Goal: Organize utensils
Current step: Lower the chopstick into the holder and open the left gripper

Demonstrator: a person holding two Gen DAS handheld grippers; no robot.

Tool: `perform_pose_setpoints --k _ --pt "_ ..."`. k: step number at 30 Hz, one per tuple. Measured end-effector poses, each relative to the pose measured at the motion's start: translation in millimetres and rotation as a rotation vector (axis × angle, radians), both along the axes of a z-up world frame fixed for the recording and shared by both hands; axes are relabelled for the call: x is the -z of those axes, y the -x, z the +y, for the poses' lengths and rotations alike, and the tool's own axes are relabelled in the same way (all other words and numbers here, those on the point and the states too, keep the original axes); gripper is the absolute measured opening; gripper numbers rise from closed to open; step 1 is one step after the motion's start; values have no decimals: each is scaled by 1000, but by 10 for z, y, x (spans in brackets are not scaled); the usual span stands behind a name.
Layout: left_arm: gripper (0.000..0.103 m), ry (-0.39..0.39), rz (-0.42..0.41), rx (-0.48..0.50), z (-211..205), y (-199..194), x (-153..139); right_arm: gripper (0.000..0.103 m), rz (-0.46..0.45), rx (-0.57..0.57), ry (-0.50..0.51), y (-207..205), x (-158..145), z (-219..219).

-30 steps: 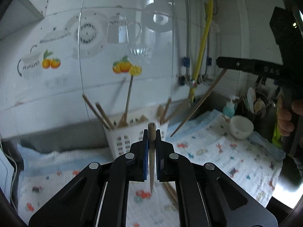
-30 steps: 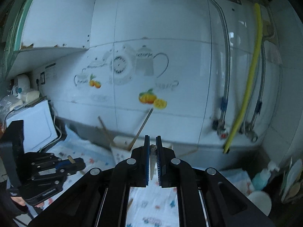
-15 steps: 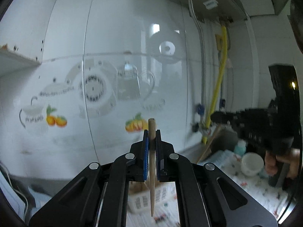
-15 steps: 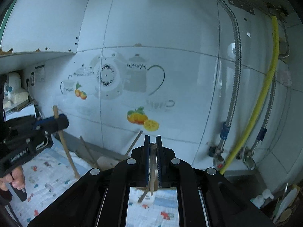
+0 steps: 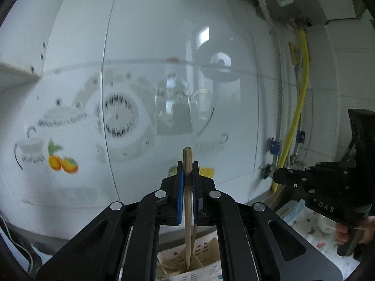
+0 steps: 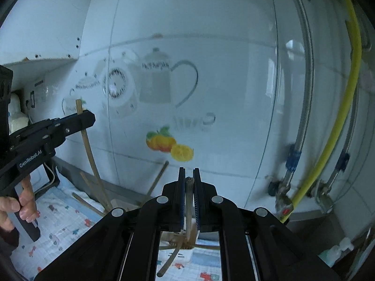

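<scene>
My left gripper (image 5: pixel 188 166) is shut on an upright wooden chopstick (image 5: pixel 187 201). The stick's lower end hangs at the mouth of the white slotted utensil basket (image 5: pixel 208 245) at the bottom edge. My right gripper (image 6: pixel 188 173) is shut on a thin wooden utensil handle (image 6: pixel 189 187) that runs down between its arms. In the right wrist view the left gripper (image 6: pixel 91 117) shows at the left with its chopstick (image 6: pixel 88 145) slanting down towards other sticks (image 6: pixel 157 180) that stand in the hidden basket. At the right of the left wrist view the right gripper (image 5: pixel 277 178) shows side-on.
A tiled wall with teapot and fruit decals stands close ahead. A yellow hose (image 6: pixel 339 117) and metal pipes (image 6: pixel 302 121) run down on the right. A patterned cloth (image 6: pixel 61 222) covers the counter. A white bowl (image 5: pixel 325 224) and a soap bottle (image 6: pixel 335 253) sit at the right.
The left gripper rose with its chopstick and came over the basket, which slid to the frame's bottom. The right gripper moved closer to the wall. Both stayed shut.
</scene>
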State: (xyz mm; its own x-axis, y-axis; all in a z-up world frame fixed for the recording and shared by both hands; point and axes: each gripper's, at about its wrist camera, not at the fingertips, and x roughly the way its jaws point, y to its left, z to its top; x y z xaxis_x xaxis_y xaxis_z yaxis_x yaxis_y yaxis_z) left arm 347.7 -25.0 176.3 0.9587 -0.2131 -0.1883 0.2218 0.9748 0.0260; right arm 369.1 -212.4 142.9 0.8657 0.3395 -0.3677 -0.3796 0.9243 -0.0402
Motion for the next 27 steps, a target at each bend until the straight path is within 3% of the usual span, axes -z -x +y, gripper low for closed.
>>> perform_pose_setpoints --k 7,15,19,27 --pt "5 -3 99 -3 43 -201 260 7 74 -5 11 -124 225 23" --pt "10 -20 95 19 14 -110 281 13 73 2 -13 29 213 -100" --pt "30 -1 70 19 64 111 186 18 52 -14 -49 347 108 -227" --pt "30 -11 86 47 138 912 254 20 12 -75 -101 1287 13 -395"
